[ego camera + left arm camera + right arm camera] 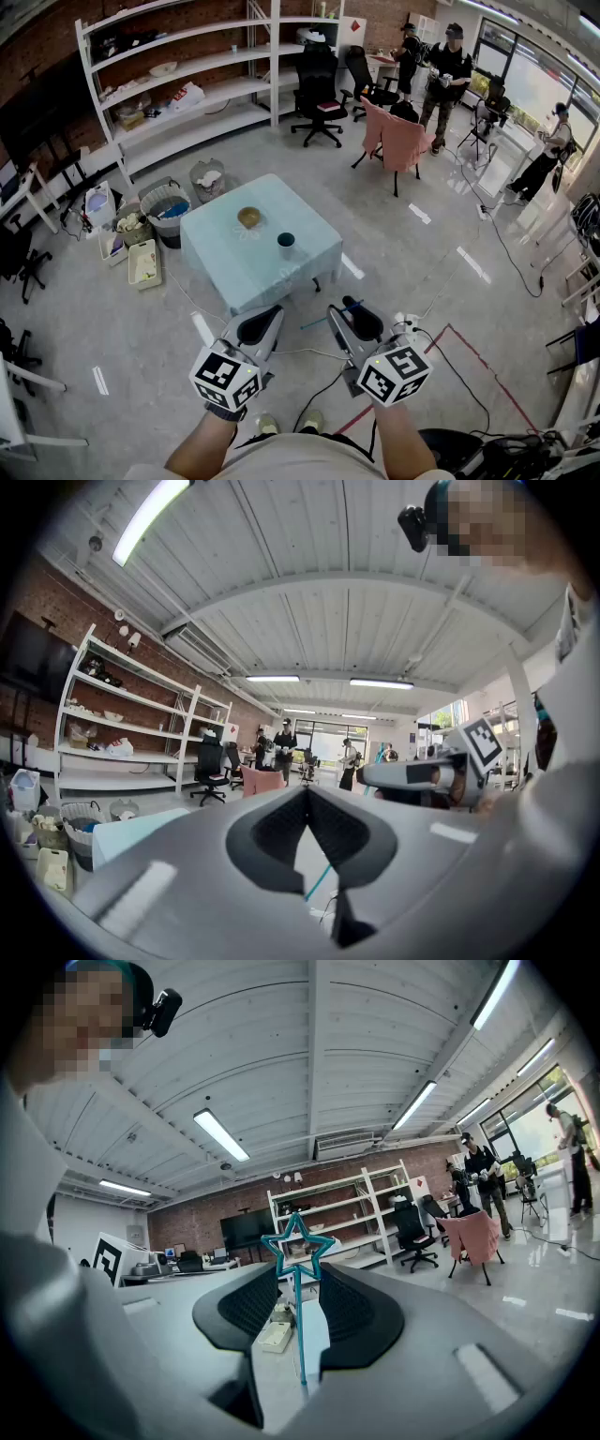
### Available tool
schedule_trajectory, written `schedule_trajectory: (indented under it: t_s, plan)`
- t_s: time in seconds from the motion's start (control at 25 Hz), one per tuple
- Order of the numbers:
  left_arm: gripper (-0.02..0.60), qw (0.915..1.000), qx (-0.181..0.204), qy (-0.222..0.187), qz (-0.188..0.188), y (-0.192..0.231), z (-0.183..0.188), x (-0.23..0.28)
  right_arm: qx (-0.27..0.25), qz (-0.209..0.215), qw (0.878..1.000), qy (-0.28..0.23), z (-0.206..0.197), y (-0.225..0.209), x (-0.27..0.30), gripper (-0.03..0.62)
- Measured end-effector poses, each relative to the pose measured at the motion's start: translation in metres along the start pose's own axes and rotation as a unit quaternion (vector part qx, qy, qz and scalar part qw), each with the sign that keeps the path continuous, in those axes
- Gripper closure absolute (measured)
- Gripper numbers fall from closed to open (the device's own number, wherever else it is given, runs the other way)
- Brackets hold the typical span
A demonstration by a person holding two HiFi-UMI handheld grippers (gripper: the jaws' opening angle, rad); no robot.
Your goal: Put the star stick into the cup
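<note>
The star stick (300,1326) is a thin teal rod with an outlined star on top. My right gripper (297,1267) is shut on it: the star's lower points sit against both pads and the rod hangs down between the jaws. In the head view the star stick (314,323) slants from my right gripper (343,307) towards my left gripper (272,315). In the left gripper view my left gripper (307,791) is shut with nothing in it. The dark cup (286,241) stands on the light-blue table (234,267), ahead of both grippers and well apart from them.
A yellowish bowl (248,217) sits on the table behind the cup. Bins and baskets (167,202) crowd the table's left side, below white shelves (187,84). Chairs (403,141) and people (445,75) are at the back right. Cables and a power strip (408,323) lie near my right gripper.
</note>
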State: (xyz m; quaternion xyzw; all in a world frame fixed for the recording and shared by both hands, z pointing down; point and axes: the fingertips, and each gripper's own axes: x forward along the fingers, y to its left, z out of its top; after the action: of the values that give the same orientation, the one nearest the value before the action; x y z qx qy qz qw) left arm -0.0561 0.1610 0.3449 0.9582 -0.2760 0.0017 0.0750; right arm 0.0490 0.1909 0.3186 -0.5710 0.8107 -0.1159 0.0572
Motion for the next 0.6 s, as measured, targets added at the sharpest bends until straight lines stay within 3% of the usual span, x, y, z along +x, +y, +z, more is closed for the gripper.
schedule_trajectory:
  t_s: [0.6]
  plan:
    - [0.575, 1.0000, -0.002, 0.006, -0.001, -0.008, -0.006, 0.013, 0.017, 0.006, 1.000, -0.002, -0.002, -0.016, -0.004, 0.442]
